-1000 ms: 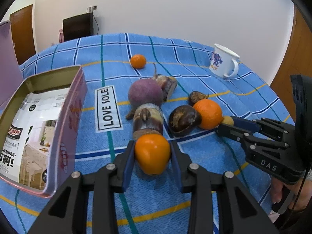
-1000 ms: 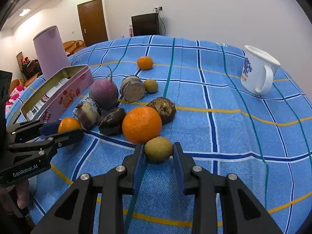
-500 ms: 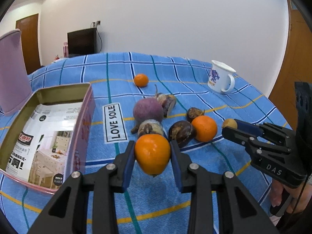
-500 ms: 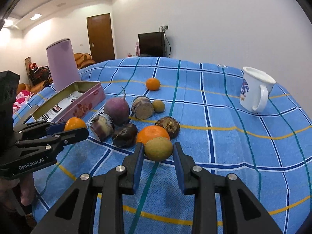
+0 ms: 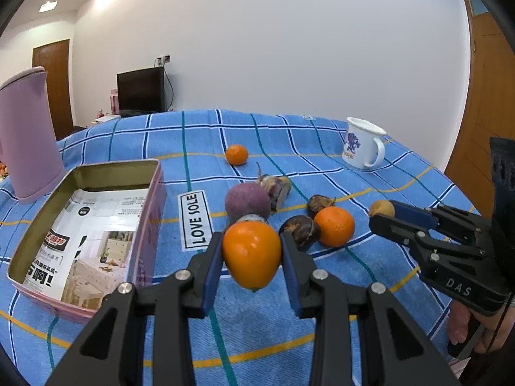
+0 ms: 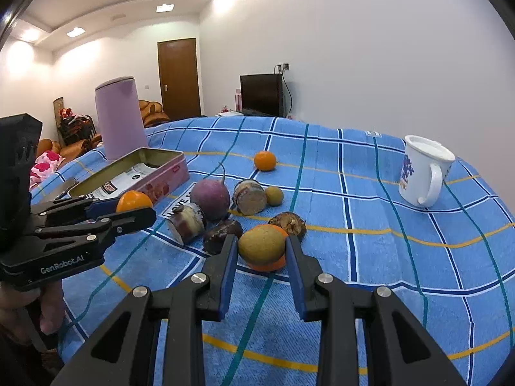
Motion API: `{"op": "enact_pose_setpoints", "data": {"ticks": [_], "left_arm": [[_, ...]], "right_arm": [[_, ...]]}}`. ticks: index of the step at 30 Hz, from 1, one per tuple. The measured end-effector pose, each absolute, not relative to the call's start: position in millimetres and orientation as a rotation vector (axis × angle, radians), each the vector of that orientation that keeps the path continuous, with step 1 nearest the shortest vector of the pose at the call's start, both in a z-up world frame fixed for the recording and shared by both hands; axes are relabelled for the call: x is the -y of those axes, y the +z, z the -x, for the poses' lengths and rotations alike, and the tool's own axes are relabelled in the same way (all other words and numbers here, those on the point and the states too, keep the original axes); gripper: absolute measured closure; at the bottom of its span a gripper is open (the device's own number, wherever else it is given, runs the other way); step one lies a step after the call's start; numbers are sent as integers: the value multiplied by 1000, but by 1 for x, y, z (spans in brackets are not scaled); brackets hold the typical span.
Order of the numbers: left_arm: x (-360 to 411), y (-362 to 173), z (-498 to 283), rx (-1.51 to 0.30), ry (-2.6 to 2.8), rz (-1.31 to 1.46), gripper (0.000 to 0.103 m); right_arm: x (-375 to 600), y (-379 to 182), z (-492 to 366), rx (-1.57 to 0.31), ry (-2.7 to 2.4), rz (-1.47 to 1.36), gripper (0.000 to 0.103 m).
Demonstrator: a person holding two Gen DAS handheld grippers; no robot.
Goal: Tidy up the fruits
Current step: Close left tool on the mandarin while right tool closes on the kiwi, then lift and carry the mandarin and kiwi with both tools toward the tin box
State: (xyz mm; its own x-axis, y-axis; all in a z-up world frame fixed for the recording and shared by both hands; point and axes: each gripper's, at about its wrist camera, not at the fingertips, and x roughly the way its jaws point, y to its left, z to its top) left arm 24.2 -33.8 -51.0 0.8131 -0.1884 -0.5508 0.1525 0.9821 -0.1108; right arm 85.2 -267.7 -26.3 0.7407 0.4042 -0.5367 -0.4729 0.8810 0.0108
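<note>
My left gripper [image 5: 251, 259] is shut on an orange persimmon [image 5: 251, 254] and holds it above the blue checked cloth, right of the open pink tin [image 5: 96, 193]. My right gripper [image 6: 261, 252] is shut on a small olive-brown fruit [image 6: 261, 246], lifted above the cloth in front of a big orange [image 6: 268, 265]. On the cloth lie a purple round root [image 5: 247, 202], cut taro pieces [image 6: 249, 197], dark chestnut-like pieces [image 5: 301, 229], a big orange [image 5: 334, 225] and a small tangerine [image 5: 236, 154]. The persimmon also shows in the right wrist view [image 6: 133, 201].
A pink jug [image 5: 24, 138] stands behind the tin at the left. A white mug [image 5: 362, 143] stands at the back right. A "LOVE SOLE" label [image 5: 195, 220] lies on the cloth. Another small brown fruit [image 6: 274, 195] lies by the taro.
Both grippers have risen from the cloth with their fruits held; the persimmon and the brown fruit are now lifted clear of the pile, and the views have tilted up.
</note>
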Motion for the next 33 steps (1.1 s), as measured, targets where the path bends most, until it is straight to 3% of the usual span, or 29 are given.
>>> {"op": "enact_pose_setpoints", "data": {"ticks": [33], "left_arm": [[40,-38,4,-440,-143,17,67]], "right_arm": [[271,-16,-60,-419,512,137,71]]}}
